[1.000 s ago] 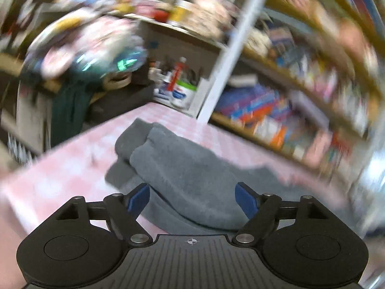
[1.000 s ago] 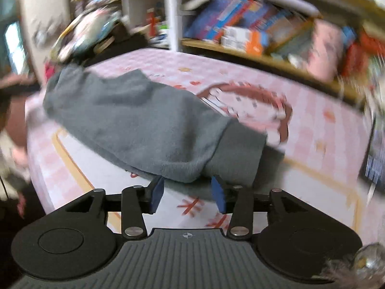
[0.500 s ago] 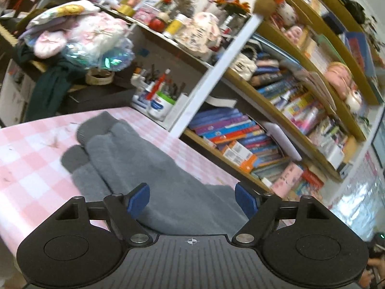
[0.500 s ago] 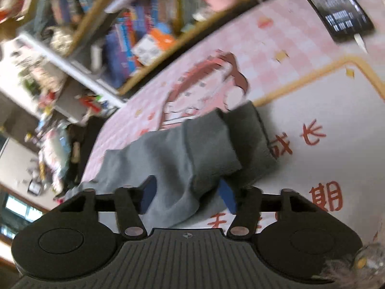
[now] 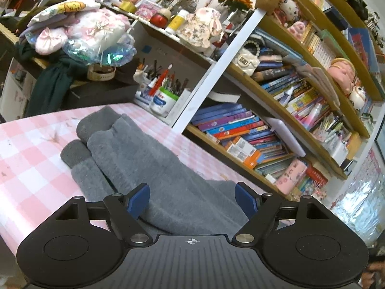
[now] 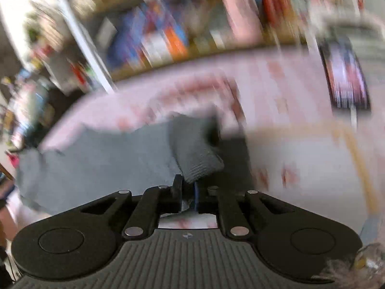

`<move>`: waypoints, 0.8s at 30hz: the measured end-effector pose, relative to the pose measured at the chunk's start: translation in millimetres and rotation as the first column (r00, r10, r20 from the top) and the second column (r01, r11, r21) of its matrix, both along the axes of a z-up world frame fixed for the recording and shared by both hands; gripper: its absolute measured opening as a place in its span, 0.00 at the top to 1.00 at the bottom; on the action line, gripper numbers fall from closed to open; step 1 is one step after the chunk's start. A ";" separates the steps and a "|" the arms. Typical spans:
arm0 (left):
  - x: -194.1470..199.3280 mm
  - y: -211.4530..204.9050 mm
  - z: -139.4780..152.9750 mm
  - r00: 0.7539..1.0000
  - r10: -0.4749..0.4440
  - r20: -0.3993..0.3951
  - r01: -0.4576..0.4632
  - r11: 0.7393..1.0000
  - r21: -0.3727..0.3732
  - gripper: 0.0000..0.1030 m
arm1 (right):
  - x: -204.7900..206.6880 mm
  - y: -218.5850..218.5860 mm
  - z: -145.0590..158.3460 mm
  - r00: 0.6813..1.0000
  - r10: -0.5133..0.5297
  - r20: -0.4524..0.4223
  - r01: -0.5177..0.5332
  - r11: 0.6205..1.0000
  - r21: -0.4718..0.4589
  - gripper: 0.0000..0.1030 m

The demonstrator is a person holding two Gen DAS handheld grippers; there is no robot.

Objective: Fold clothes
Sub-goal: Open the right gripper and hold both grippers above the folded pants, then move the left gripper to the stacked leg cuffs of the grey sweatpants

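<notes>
Seemingly no legible text anywhere.

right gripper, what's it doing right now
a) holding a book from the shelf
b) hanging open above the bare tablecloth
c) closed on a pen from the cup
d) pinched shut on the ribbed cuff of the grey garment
d: in the right wrist view the right gripper has just closed, and the darker ribbed cuff of the grey garment is pinched between its pads.

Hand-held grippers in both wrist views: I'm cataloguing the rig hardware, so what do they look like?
Both match. The left hand-held gripper and right hand-held gripper each have a matte black ribbed body with a small crosshair mark, two round raised discs, black linkage arms on silver pivot pins, and blue pads on the fingers. No cables or sleeves show.
</notes>
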State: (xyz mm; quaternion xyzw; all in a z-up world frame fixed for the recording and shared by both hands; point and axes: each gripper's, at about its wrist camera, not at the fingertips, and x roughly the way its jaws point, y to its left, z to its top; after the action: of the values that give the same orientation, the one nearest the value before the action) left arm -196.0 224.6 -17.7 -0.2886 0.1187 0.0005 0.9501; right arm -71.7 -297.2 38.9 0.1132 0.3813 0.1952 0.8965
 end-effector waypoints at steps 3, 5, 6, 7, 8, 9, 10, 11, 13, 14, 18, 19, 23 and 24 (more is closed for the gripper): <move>-2.2 1.4 2.3 1.000 0.022 -0.011 -0.022 1.000 0.012 0.22 | -2.5 -0.1 2.5 0.999 -0.014 0.036 0.015 0.999 -0.031 0.72; -2.7 3.6 1.9 0.999 0.038 -0.016 -0.038 0.999 -0.001 0.22 | -7.2 1.2 12.5 0.995 -0.015 0.100 0.021 0.998 -0.060 0.68; -2.6 4.3 0.9 0.999 0.041 -0.017 -0.041 0.999 -0.012 0.22 | -9.6 3.6 18.8 0.990 -0.009 0.144 0.023 0.995 -0.098 0.68; -2.4 5.0 -0.1 0.999 0.044 -0.019 -0.044 0.999 -0.022 0.22 | -11.5 6.4 25.0 0.982 0.002 0.189 0.024 0.991 -0.134 0.68; -2.0 5.0 -1.0 0.999 0.045 -0.023 -0.046 0.999 -0.029 0.22 | -12.1 10.5 30.3 0.972 0.021 0.232 0.018 0.986 -0.165 0.68; -1.1 4.0 -1.3 0.999 0.044 -0.029 -0.045 0.999 -0.029 0.22 | -12.2 15.8 33.3 0.963 0.050 0.264 0.001 0.982 -0.188 0.68; -0.1 2.8 -1.1 0.998 0.044 -0.034 -0.044 0.999 -0.024 0.22 | -12.1 21.5 35.4 0.954 0.089 0.287 -0.029 0.978 -0.208 0.68; 0.7 1.6 -0.8 0.998 0.043 -0.039 -0.044 0.999 -0.019 0.22 | -10.2 26.2 35.2 0.946 0.129 0.297 -0.062 0.973 -0.224 0.68; 1.5 -0.6 0.4 0.998 0.043 -0.045 -0.044 0.999 -0.009 0.22 | -6.1 42.3 34.3 0.929 0.214 0.302 -0.135 0.956 -0.262 0.69; 1.5 -1.1 1.2 0.998 0.048 -0.049 -0.048 0.999 -0.005 0.22 | -4.2 51.8 32.5 0.918 0.260 0.300 -0.174 0.943 -0.283 0.69; 0.4 -2.4 3.9 0.995 0.078 -0.068 -0.077 0.997 0.010 0.22 | 0.9 90.9 26.9 0.841 0.451 0.299 -0.338 0.869 -0.360 0.69; -0.2 -2.4 4.3 0.993 0.092 -0.074 -0.092 0.996 0.012 0.22 | 1.1 100.7 25.6 0.816 0.497 0.296 -0.379 0.846 -0.375 0.69; -2.4 -2.3 5.1 0.981 0.159 -0.108 -0.157 0.987 0.020 0.21 | 1.4 131.8 16.9 0.724 0.637 0.264 -0.519 0.756 -0.399 0.69; -2.8 -2.4 5.0 0.978 0.175 -0.118 -0.174 0.985 0.022 0.21 | 2.4 137.9 13.4 0.706 0.662 0.252 -0.546 0.736 -0.401 0.70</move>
State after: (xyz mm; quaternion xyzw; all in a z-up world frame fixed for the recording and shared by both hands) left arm -198.8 222.2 -12.7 -0.2920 0.1494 0.1016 0.9392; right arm -69.3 -159.4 52.3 -0.1952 0.2414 0.4395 0.8429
